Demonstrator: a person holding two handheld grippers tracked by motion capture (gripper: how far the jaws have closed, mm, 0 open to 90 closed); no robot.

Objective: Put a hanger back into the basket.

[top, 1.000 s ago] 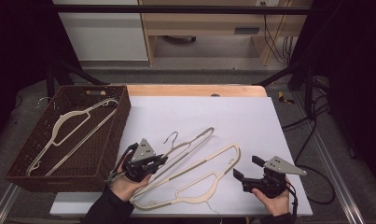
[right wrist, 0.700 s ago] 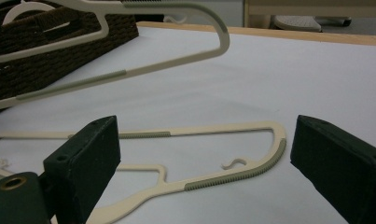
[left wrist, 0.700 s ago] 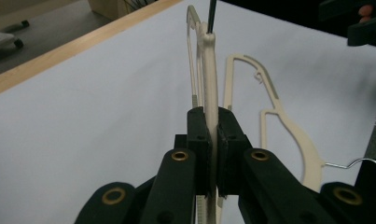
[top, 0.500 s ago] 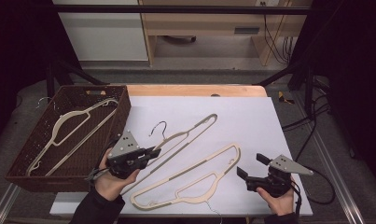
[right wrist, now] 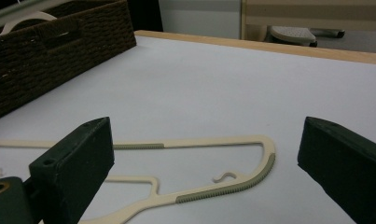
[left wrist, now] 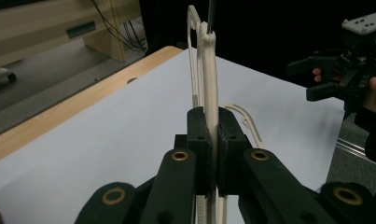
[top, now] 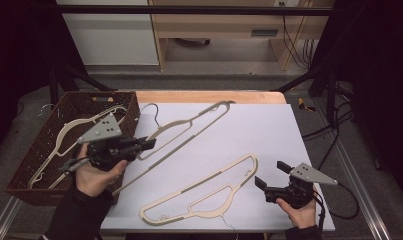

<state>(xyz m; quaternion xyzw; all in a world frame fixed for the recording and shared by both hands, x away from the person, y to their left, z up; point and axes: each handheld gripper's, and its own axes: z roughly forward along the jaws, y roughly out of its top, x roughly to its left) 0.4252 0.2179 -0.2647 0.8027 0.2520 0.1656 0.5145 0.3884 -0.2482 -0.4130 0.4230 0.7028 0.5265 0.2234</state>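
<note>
My left gripper is shut on a cream hanger and holds it above the table, next to the basket's right wall. The hanger slants from near my left hand up to the table's far middle, hook upward. In the left gripper view my gripper clamps the hanger's bar edge-on. A second cream hanger lies flat at the front middle of the white table. My right gripper stands open just right of it, holding nothing. The right gripper faces that hanger, jaws wide apart.
A dark wicker basket sits at the table's left with another cream hanger inside; it also appears as the basket in the right gripper view. A wooden strip runs along the far edge. Cables hang off the right side.
My left gripper has carried its hanger up and to the left, toward the basket. The right gripper has stayed open in almost the same place.
</note>
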